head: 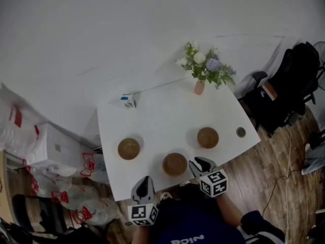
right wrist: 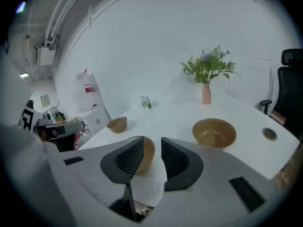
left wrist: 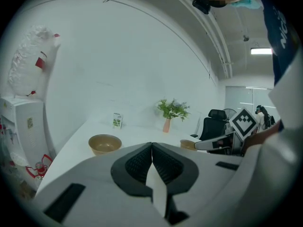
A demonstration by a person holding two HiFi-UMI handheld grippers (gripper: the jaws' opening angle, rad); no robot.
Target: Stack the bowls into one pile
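Three tan bowls sit on the white table (head: 162, 116): a left bowl (head: 128, 148), a middle bowl (head: 174, 164) near the front edge, and a right bowl (head: 207, 137). My right gripper (head: 196, 162) hovers just right of the middle bowl, open; in the right gripper view the middle bowl (right wrist: 147, 153) shows through the gap of that gripper (right wrist: 152, 148), untouched. The right bowl (right wrist: 214, 133) and left bowl (right wrist: 117, 124) lie beyond. My left gripper (head: 143, 181) stays at the front edge, shut and empty (left wrist: 151, 144), facing the left bowl (left wrist: 104, 144).
A pink vase of flowers (head: 199, 87) and a small carton (head: 129, 100) stand at the table's far edge. A dark round cap (head: 240, 132) lies near the right corner. A black office chair (head: 289, 85) is at the right; plastic bags (head: 76, 207) and a white box (head: 56, 146) at the left.
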